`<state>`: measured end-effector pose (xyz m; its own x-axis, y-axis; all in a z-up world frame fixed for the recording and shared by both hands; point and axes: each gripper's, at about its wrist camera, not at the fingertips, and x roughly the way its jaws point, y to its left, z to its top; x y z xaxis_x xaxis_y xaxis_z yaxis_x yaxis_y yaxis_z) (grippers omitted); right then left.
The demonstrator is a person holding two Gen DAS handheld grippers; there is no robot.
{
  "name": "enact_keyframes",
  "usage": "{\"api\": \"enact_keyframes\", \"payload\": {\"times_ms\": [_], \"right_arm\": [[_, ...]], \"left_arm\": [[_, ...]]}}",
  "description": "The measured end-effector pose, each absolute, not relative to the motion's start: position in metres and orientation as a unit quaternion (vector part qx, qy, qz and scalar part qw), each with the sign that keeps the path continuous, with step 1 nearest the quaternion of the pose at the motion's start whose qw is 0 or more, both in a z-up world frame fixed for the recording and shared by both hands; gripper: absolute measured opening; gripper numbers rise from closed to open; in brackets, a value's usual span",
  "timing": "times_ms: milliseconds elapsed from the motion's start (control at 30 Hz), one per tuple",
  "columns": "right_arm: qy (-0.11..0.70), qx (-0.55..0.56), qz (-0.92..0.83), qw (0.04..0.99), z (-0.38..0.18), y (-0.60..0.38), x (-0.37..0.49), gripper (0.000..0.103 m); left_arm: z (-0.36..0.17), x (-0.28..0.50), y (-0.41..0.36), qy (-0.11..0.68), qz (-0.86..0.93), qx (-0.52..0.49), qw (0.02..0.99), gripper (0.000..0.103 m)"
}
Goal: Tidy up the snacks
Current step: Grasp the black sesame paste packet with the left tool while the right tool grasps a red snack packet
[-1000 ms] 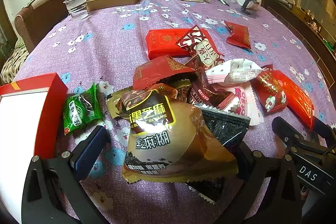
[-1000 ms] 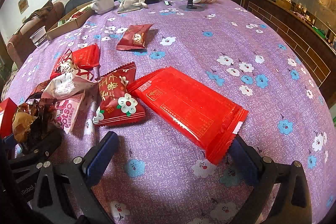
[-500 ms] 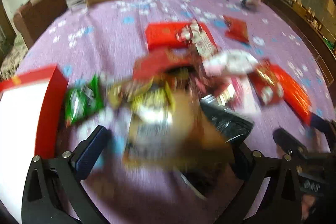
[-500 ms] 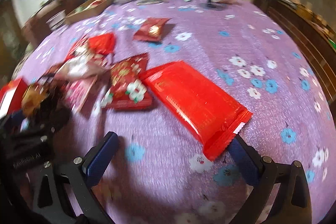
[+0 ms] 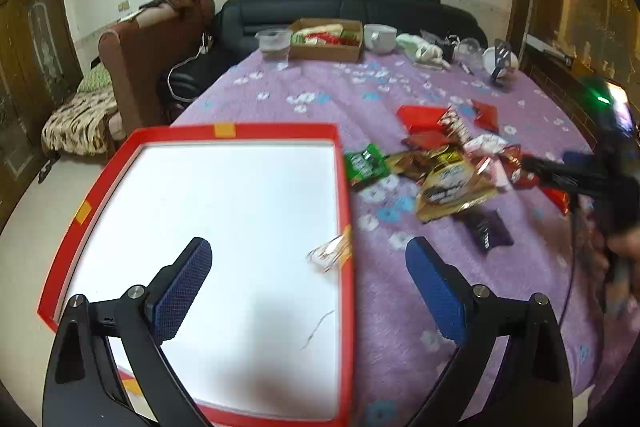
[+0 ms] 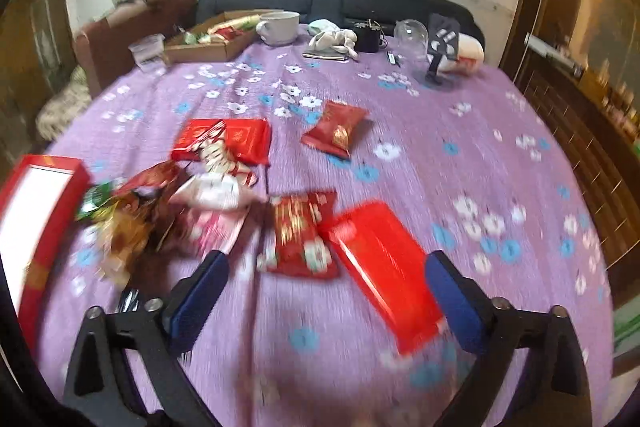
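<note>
Gleaming crinkled foil packets (image 6: pixel 296 239) heaped beside smooth rectangular red tray (image 5: pixel 342 211).

Shallow red cardboard box with a white floor (image 5: pixel 224 211), open, flat at the table's near left edge; one small crinkled clear-wrapped snack (image 5: pixel 330 251) inside against its right wall. Right of it, a loose heap of foil packets: green (image 5: pixel 365 166), brown-and-gold (image 5: pixel 452 187), dark purple (image 5: pixel 489 231). Farther right, long flat glossy red packet (image 6: pixel 384 269) beside red flower-printed pouch (image 6: pixel 300 239); another red pouch (image 6: pixel 336 129) apart.
</note>
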<state>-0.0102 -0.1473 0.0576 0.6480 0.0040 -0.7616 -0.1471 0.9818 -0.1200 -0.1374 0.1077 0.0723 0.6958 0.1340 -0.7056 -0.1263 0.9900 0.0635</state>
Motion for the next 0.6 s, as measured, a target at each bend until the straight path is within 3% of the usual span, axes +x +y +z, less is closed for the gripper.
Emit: {"api": "enact_keyframes", "payload": {"times_ms": [100, 133, 200, 367, 600], "right_arm": [[0.441, -0.133, 0.007, 0.888, 0.038, -0.128, 0.019, 0.072], [0.460, -0.123, 0.009, 0.879, 0.031, -0.130, 0.025, 0.058], [0.455, -0.117, 0.000, 0.883, 0.026, -0.130, 0.026, 0.053], [0.440, -0.137, 0.007, 0.887, 0.025, -0.128, 0.013, 0.027], [0.443, -0.045, 0.048, 0.894, 0.035, -0.164, -0.030, 0.025]], "left_arm": [[0.076, -0.139, 0.102, 0.385, 0.064, 0.035, 0.920, 0.099], [0.075, -0.139, 0.100, 0.382, 0.058, 0.044, 0.921, 0.099], [0.075, -0.134, 0.093, 0.382, 0.051, 0.058, 0.921, 0.099], [0.078, -0.110, 0.070, 0.384, 0.035, 0.074, 0.920, 0.099], [0.072, -0.055, 0.032, 0.421, 0.006, 0.026, 0.907, 0.098]]}}
